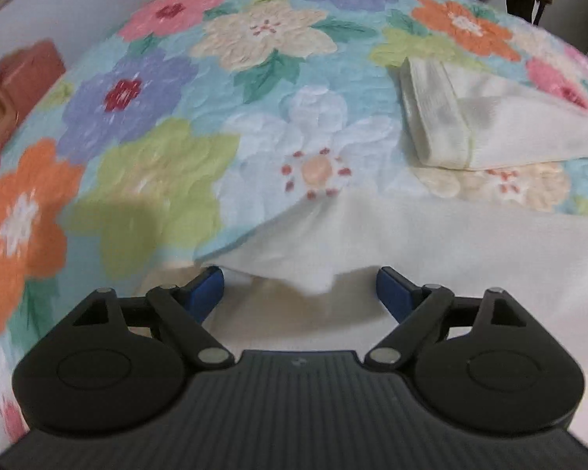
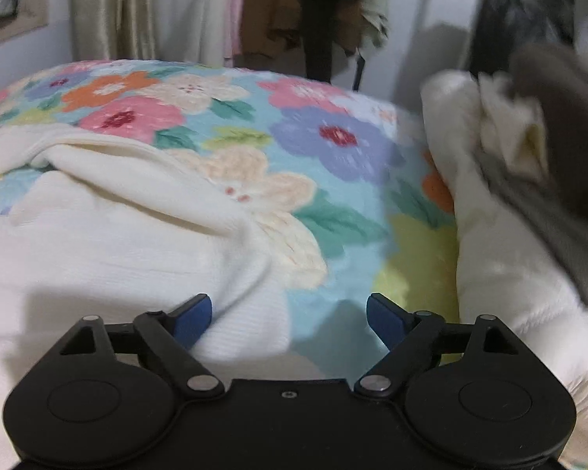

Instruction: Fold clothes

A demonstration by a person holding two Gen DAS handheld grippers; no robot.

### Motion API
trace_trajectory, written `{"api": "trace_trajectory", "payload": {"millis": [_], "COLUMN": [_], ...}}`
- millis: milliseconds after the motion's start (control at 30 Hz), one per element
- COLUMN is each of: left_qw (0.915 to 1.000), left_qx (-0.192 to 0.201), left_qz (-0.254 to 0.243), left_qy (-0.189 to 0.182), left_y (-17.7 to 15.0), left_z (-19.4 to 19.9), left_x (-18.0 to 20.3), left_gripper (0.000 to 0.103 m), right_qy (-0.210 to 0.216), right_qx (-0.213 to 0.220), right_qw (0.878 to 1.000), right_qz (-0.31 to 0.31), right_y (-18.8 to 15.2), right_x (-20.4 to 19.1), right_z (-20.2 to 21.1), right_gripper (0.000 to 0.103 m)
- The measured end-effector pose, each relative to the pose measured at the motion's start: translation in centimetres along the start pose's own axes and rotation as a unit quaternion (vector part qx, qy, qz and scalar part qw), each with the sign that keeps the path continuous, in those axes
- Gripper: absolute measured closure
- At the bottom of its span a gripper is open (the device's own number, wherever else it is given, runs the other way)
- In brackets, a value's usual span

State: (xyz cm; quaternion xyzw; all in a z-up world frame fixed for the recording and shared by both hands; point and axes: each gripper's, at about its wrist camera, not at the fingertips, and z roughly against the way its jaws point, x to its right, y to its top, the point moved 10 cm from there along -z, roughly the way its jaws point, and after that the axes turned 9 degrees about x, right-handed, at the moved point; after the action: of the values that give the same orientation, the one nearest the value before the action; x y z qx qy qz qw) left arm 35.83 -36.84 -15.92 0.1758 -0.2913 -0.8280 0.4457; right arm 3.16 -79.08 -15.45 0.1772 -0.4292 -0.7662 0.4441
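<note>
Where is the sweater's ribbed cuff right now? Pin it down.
In the left wrist view the ribbed cuff lies upper right on the floral bedspread, beyond the open left gripper.

A: Where does the left wrist view sit?
B: Low behind the left claw, close over the bed, facing along it toward a wall and a red box.
A: And the right wrist view?
B: Behind the right claw, equally near the bed, facing hanging clothes beyond it.
A: What do they share?
B: The flowered bed cover and the white garment, seen again at the right view's left.
</note>
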Motion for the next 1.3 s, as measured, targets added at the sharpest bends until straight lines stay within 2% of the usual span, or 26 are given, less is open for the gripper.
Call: {"api": "trace_trajectory", "payload": {"millis": [33,67,100,133,167,200,233,300,367,433,467,600,667,767,800,833,867,900,933,1000,1033,1100,1167,1233,1300], "left_qw": [0.9999,0.9998,0.9996,0.9992,0.9992,0.9982,0.9956,0.9904,0.9866,0.982,0.9846,0.9907,0.9916,0.9904,0.9903,0.9897,0.9886,0.9877,0.9874,0.988,0.989,0.9894,0.9875,0.9838,0.977], "left_qx": [0.009,0.018,0.021,0.023,0.037,0.057,0.077,0.125,0.151,0.173,0.162,0.105,0.072,0.079,0.079,0.086,0.097,0.104,0.105,0.103,0.098,0.085,0.075,0.07,0.086], "left_qz": [0.002,0.005,0.015,0.024,0.008,-0.02,-0.048,-0.044,-0.026,-0.011,-0.004,-0.036,-0.032,0.008,0.02,0.028,0.032,0.03,0.025,0.023,0.035,0.069,0.107,0.142,0.164], "left_qy": [-0.006,-0.013,-0.016,-0.02,-0.01,0.006,0.022,0.038,0.054,0.074,0.064,0.079,0.103,0.114,0.113,0.111,0.111,0.113,0.116,0.112,0.105,0.095,0.089,0.084,0.105], "left_y": [0.1,0.2,0.5,0.8,1.3,1.9,2.6,5.0,6.9,8.5,8.3,5.0,2.9,2.5,2.4,2.3,1.9,1.2,0.5,-1.9,-3.5,-6.8,-9.8,-12.6,-14.7], "left_z": [0.0,0.0,0.4,0.7,1.3,2.0,2.8,4.4,4.8,4.9,4.2,-0.2,-1.7,-0.5,0.8,2.4,4.3,6.4,8.3,12.6,14.8,18.3,21.3,24.0,26.7], "left_x": [0.3,0.6,0.9,1.2,1.7,2.1,2.6,2.4,1.5,0.5,0.4,0.7,0.1,-0.8,-1.0,-1.1,-1.3,-1.3,-1.3,-1.3,-1.4,-2.1,-3.0,-4.0,-5.0], "left_gripper": [0.023,0.073,0.102,0.102,0.102,0.102,0.102,0.102,0.102,0.102,0.102,0.101,0.097,0.092,0.084,0.075,0.053,0.038,0.035,0.035,0.035,0.035,0.035,0.035,0.035], "right_qy": [0.011,0.022,0.033,0.044,0.055,0.066,0.077,0.098,0.081,0.046,0.035,0.058,0.053,0.021,0.006,-0.011,-0.054,-0.097,-0.137,-0.119,-0.109,0.027,0.159,0.201,0.214], "right_qx": [0.006,0.012,0.018,0.023,0.029,0.035,0.041,0.053,0.086,0.109,0.112,0.063,0.047,0.047,0.046,0.044,0.024,0.005,0.024,0.112,0.154,0.15,0.13,0.116,0.122], "right_qw": [1.0,1.0,0.999,0.999,0.998,0.997,0.996,0.994,0.993,0.993,0.993,0.996,0.997,0.999,0.999,0.998,0.996,0.992,0.984,0.981,0.978,0.986,0.977,0.97,0.963], "right_qz": [-0.002,-0.003,-0.005,-0.007,-0.008,-0.01,-0.012,-0.015,-0.019,-0.011,-0.011,-0.036,-0.024,0.015,0.026,0.037,0.06,0.084,0.112,0.1,0.093,0.068,0.053,0.072,0.113], "right_y": [0.2,0.3,0.5,0.6,0.8,0.9,1.1,1.4,2.7,3.7,3.8,1.3,0.4,0.4,0.4,0.4,0.7,1.1,2.7,6.3,8.1,8.6,8.6,8.5,8.6], "right_x": [-0.3,-0.5,-0.8,-1.1,-1.3,-1.6,-1.9,-2.4,-2.1,-1.3,-0.8,-0.3,-0.6,-1.3,-1.4,-1.4,-1.2,-1.1,-1.5,-4.3,-5.6,-9.9,-14.5,-17.7,-20.4], "right_z": [0.2,0.4,0.6,0.8,1.0,1.2,1.5,2.0,3.0,3.4,3.3,0.0,-1.0,-1.0,-1.0,-1.0,-0.2,0.7,3.0,8.1,10.7,12.8,15.3,17.3,20.2], "right_gripper": [0.014,0.016,0.024,0.052,0.088,0.099,0.098,0.099,0.1,0.1,0.1,0.1,0.1,0.096,0.091,0.07,0.053,0.051,0.048,0.03,0.015,0.012,0.013,0.013,0.013]}}
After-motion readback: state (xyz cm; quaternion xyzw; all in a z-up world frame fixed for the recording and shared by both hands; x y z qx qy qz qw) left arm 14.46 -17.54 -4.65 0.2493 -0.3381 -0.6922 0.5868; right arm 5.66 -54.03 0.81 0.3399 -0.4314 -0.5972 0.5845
